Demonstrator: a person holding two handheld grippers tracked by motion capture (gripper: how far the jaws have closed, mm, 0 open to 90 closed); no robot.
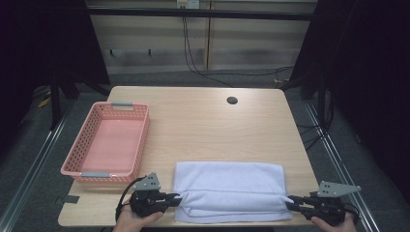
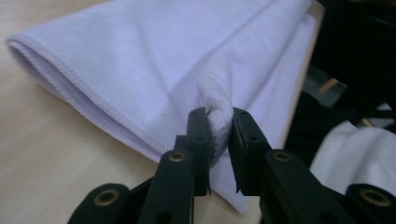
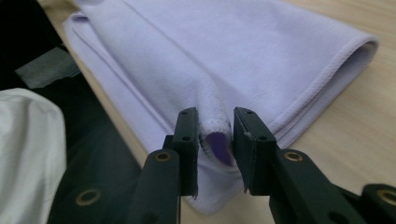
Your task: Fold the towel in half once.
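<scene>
I am looking down on the wooden desk, which is carrying everything. The white towel is lying folded along the desk's near edge, a flat rectangle with a raised crease running across it between my two tools. To the left, well apart from the towel, the pink basket is sitting by the desk's left edge. I am holding the left gripper at the towel's left end; in the left gripper view a bunched fold is standing between its fingers, touching the left one, with a slim gap on the right, so the grip is loosening. The right gripper is sitting at the towel's right end, its fingers parted with a fold loose between them.
</scene>
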